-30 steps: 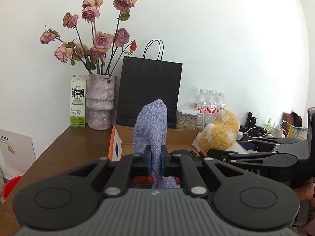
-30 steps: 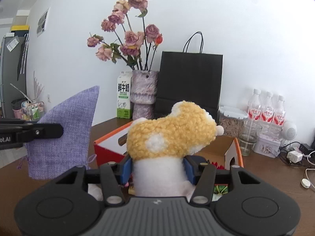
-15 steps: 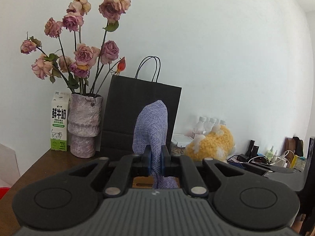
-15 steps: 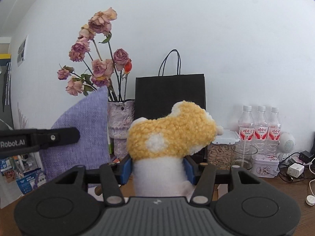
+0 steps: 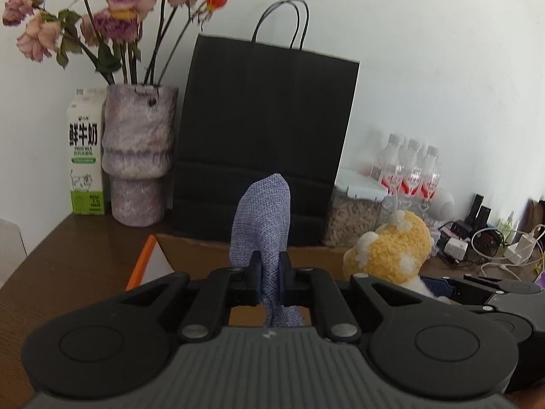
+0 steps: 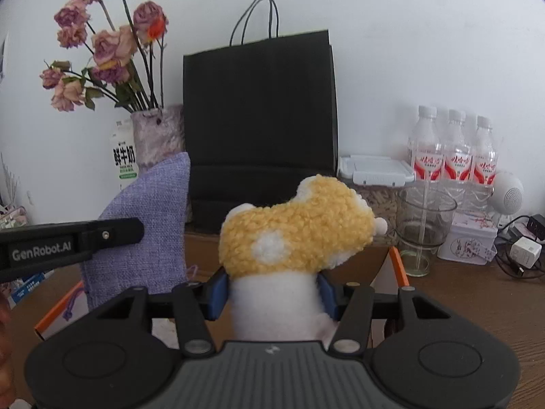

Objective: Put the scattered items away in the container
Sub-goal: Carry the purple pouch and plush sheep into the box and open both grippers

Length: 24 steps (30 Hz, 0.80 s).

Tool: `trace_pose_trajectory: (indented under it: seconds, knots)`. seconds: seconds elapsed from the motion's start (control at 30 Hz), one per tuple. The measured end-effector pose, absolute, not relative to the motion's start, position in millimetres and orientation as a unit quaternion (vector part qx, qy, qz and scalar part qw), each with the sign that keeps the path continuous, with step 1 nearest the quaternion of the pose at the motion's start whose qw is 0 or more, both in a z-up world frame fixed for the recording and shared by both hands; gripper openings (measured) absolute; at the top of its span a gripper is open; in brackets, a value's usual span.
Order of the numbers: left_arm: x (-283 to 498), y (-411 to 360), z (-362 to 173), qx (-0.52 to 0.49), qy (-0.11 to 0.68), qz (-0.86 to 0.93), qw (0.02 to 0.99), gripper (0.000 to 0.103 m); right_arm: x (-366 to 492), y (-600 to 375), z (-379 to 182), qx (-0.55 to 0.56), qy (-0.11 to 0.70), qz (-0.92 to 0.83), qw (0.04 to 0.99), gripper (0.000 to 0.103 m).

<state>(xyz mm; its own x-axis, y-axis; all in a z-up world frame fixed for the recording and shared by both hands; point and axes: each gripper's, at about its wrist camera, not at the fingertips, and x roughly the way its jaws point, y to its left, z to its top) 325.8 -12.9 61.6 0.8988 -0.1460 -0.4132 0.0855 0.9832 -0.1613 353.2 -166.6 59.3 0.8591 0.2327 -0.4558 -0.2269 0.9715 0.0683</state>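
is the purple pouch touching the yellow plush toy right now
Apart. The right wrist view shows the purple pouch in the left gripper and the yellow plush toy in the right gripper, with the black bag showing through the gap between them.

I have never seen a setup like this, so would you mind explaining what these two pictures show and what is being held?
There is no robot arm here: a person holds a two-finger gripper in each hand, and each picture comes from a fisheye camera looking forward along one gripper's fingers. In the left wrist view, the left gripper is shut on a purple fabric pouch. In the right wrist view, the right gripper is shut on a yellow and white plush toy. Ahead of both is an open cardboard box on a brown table. Behind stand a black paper bag, a vase of dried roses, a milk carton and water bottles.
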Motion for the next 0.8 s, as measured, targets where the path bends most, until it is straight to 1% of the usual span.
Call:
trace_pose_trajectory:
  seconds: [0.17,0.33,0.4,0.43,0.5,0.53,0.57,0.63,0.67,0.7,0.73,0.77,0.8]
  knots:
    - [342.0,-13.4,35.0,-0.079,0.279,-0.074,0.954,0.01,365.1,-157.6,35.0,-0.013,0.282,0.119,0.952,0.052]
    - [349.3,-7.6,22.7,-0.092,0.316,-0.065,0.942,0.01,366.5,-151.4,27.4,-0.027,0.296,0.117,0.948,0.054]
    - [348.3,-8.1,23.7,-0.087,0.315,-0.062,0.943,0.01,365.0,-150.1,28.8,-0.03,0.297,0.119,0.947,0.058]
    - [346.9,-9.2,24.8,-0.082,0.313,-0.058,0.944,0.014,364.0,-149.4,29.8,-0.034,0.298,0.118,0.947,0.062]
    - [342.4,-12.8,29.5,-0.067,0.301,-0.047,0.95,0.032,361.6,-147.6,32.0,-0.041,0.298,0.116,0.947,0.09]
    - [339.0,-14.1,32.1,-0.061,0.292,-0.044,0.953,0.05,359.9,-147.1,34.0,-0.044,0.295,0.115,0.948,0.094]
    - [335.6,-15.9,35.5,-0.053,0.283,-0.041,0.957,0.071,358.2,-146.6,36.6,-0.047,0.29,0.114,0.949,0.095]
    - [329.7,-18.2,42.2,-0.041,0.263,-0.036,0.963,0.096,354.5,-148.3,42.9,-0.046,0.283,0.111,0.952,0.096]
    - [326.2,-20.4,46.0,-0.034,0.25,-0.031,0.967,0.101,352.6,-149.7,46.3,-0.044,0.279,0.115,0.953,0.096]
    - [323.8,-22.3,48.9,-0.026,0.242,-0.026,0.969,0.103,351.2,-151.7,50.2,-0.04,0.274,0.117,0.954,0.097]
    - [321.8,-24.6,52.0,-0.02,0.237,-0.022,0.971,0.103,350.0,-153.1,53.1,-0.037,0.272,0.116,0.955,0.098]
    - [320.7,-25.3,54.4,-0.018,0.234,-0.018,0.972,0.103,348.6,-154.0,55.6,-0.037,0.268,0.114,0.956,0.103]
    - [319.3,-25.4,56.5,-0.019,0.232,-0.015,0.972,0.103,347.3,-154.4,57.6,-0.038,0.265,0.111,0.957,0.103]
